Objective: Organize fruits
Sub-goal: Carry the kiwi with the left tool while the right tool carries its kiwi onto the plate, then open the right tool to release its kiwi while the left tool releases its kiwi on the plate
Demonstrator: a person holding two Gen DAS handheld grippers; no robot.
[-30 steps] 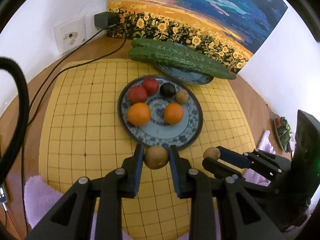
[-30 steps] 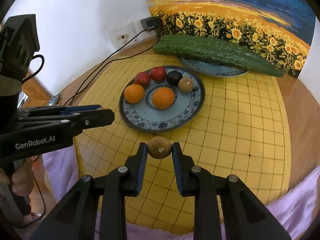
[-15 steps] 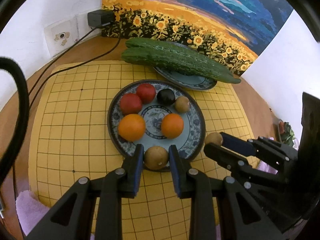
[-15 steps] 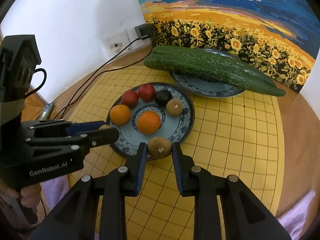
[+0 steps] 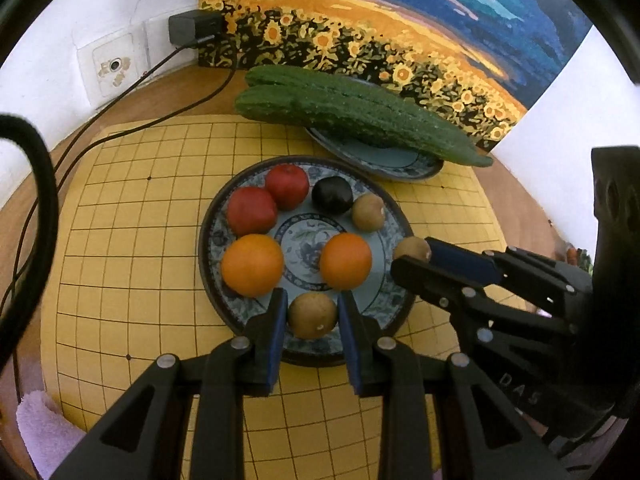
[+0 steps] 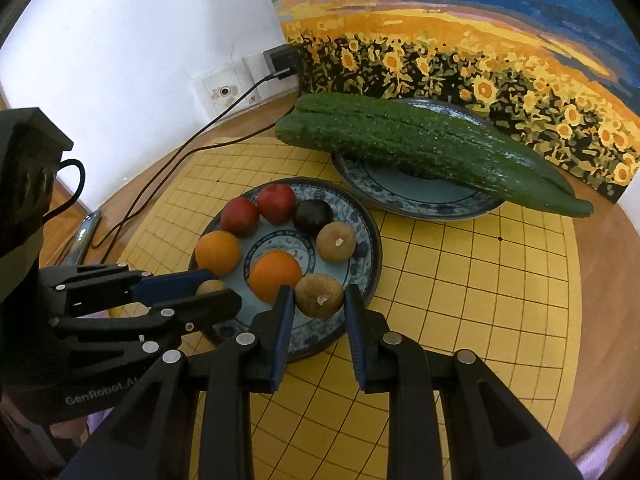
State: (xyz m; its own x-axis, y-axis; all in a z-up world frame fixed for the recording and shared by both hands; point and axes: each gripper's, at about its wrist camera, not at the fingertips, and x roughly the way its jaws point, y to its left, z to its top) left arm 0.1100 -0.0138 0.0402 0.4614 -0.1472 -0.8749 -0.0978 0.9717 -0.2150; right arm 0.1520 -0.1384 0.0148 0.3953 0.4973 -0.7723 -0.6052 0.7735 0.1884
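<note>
Sunflower painting point(image 5: 400, 40) behind a yellow grid mat point(image 5: 140, 240) on the bench. Since a second ago both grippers moved from the mat to over the fruit plate point(image 5: 216, 240). Left gripper point(image 5: 312, 316) clamps a brown fruit point(image 5: 313, 315) above the near rim; right gripper point(image 6: 319, 300) clamps another brown fruit point(image 6: 320, 295) above the right edge. Release likely next.

A sunflower painting point(image 5: 400, 32) leans behind two cucumbers point(image 6: 420, 152); a charger point(image 5: 194, 28) sits plugged in the wall.

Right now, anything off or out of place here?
Mostly tidy. Only the two cucumbers look odd: far too long for their plate, both ends overhang the rim. The wall socket looks stained.
</note>
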